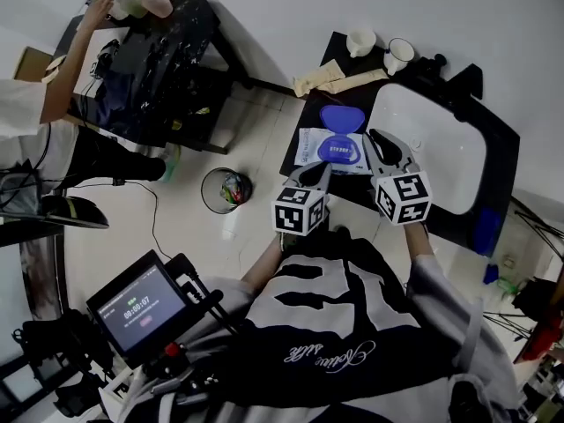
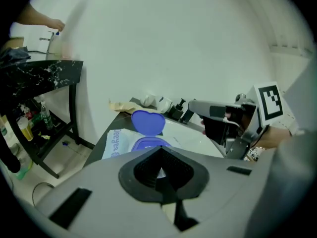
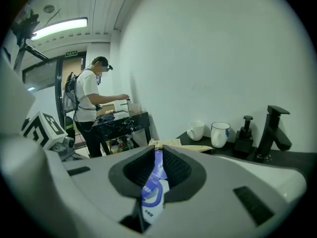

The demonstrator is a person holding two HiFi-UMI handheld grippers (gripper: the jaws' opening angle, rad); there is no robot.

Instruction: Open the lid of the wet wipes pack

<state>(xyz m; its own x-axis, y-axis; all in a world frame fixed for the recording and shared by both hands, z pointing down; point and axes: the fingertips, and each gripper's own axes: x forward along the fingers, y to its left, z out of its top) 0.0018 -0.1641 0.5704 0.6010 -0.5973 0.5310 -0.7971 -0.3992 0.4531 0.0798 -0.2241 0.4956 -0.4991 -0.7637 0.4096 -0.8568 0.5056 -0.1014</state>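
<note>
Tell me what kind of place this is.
Probably a washroom-style corner set up in a workroom: a white sink sits in a dark counter, with a black tap, a soap pump and a mug behind it. Another person works at a black table, which suggests a lab rather than a home.

A white mug [image 1: 361, 40] and a blue-rimmed mug [image 1: 399, 55] stand near the sink [image 1: 441, 161], a bin [image 1: 226, 190] on the floor [image 1: 132, 227]

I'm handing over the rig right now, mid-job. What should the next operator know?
Left gripper: jaws together, empty, just short of the wet wipes pack.
Right gripper: jaws slightly apart, pack seen through the gap, nothing clamped.
Pack lies flat on the black counter, beside the sink.
Done: blue lid stands open.
Left: probably only drawing both grippers away.
</note>
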